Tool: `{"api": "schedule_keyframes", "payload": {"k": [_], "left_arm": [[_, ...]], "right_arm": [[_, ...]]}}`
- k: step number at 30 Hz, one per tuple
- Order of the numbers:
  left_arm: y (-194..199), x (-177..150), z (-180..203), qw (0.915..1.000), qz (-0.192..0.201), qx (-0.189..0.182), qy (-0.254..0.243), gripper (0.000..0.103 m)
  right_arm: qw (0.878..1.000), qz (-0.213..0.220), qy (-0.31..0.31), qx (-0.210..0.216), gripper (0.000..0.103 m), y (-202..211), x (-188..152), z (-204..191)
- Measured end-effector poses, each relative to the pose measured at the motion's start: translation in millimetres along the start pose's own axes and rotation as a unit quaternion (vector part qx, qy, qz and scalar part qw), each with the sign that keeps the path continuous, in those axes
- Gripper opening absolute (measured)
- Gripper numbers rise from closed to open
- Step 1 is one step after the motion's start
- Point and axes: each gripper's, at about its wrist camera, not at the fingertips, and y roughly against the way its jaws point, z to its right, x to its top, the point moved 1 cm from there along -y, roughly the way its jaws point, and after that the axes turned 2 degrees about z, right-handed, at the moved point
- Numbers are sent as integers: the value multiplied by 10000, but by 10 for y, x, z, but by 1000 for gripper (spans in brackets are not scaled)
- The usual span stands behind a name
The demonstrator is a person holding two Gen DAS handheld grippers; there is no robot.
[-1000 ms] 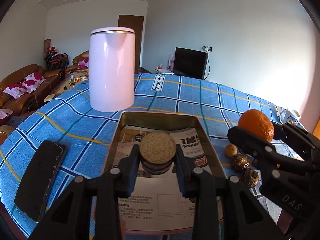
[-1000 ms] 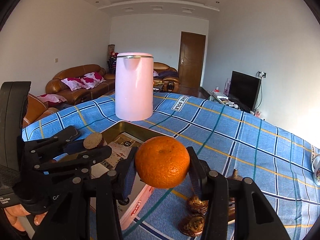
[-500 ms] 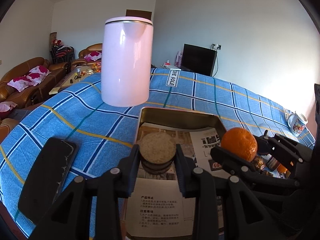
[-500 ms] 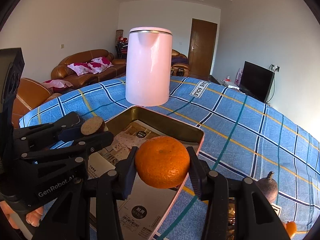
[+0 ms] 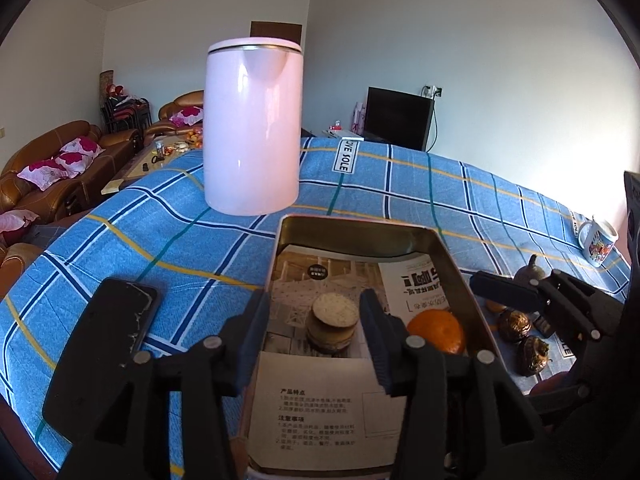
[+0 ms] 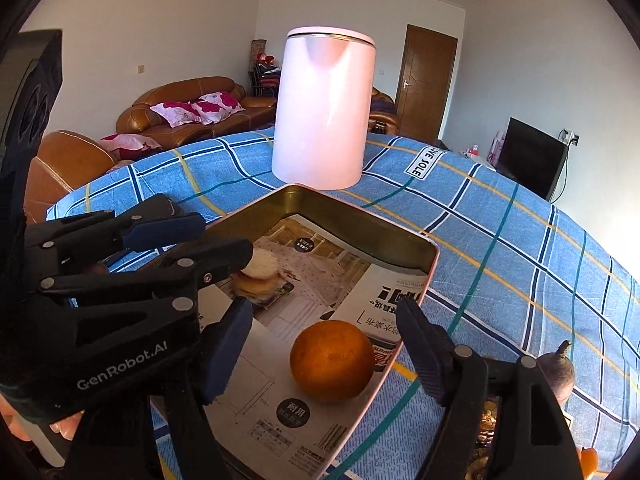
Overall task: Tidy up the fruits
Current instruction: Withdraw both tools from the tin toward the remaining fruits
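A gold tin tray (image 5: 352,224) (image 6: 360,216) lined with printed paper lies on the blue checked cloth. A brown round piece with a pale flat top (image 5: 334,322) (image 6: 260,276) rests in the tray between the opening jaws of my left gripper (image 5: 312,332) (image 6: 224,236); the left pad stands clear of it. An orange (image 6: 332,360) (image 5: 438,332) sits on the paper near the tray's right wall. My right gripper (image 6: 324,344) is opening around the orange, and its pads are off the fruit.
A tall pink kettle (image 5: 252,128) (image 6: 324,108) stands just beyond the tray. A black phone (image 5: 100,352) lies left of it. Right of the tray are dark wrinkled fruits (image 5: 514,324), a stemmed dark fruit (image 6: 556,372) and a mug (image 5: 598,240).
Both grippers have opened. The orange and the brown round piece, held before, now lie in the tray. The right gripper came down over the tray.
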Motion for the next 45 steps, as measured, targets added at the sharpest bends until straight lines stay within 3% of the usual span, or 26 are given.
{"api": "schedule_keyframes", "payload": {"k": [3, 9, 14, 17, 24, 30, 34, 41, 45], "left_arm": [[165, 21, 30, 9997, 227, 41, -16, 68], [365, -3, 382, 9986, 388, -254, -272, 69], [412, -97, 850, 9960, 345, -515, -650, 69], [381, -172, 1133, 9938, 229, -643, -882, 69], [212, -375, 1645, 9879, -212, -813, -1304, 69], [68, -482, 1808, 9840, -510, -855, -1479, 69], [-8, -529, 1882, 9817, -615, -840, -1592, 69], [-19, -524, 1867, 9817, -560, -793, -1637, 67], [0, -548, 1947, 9774, -544, -849, -1859, 60]], "right_arm": [[9998, 151, -22, -103, 76, 210, -77, 78], [9968, 368, -571, -422, 76, 788, -432, 613], [9830, 497, -1149, -1347, 76, 1290, -835, 1173], [9733, 548, -1465, -1680, 76, 1485, -1026, 1385], [9699, 286, -1780, -1634, 75, 1454, -1243, 1525], [9738, -29, -1853, -1315, 56, 1367, -1337, 1581], [9765, -276, -1713, -1275, 49, 1278, -1341, 1541], [9761, -639, -1791, -1047, 49, 1162, -1372, 1590], [9771, -746, -1724, -998, 49, 1117, -1362, 1571]]}}
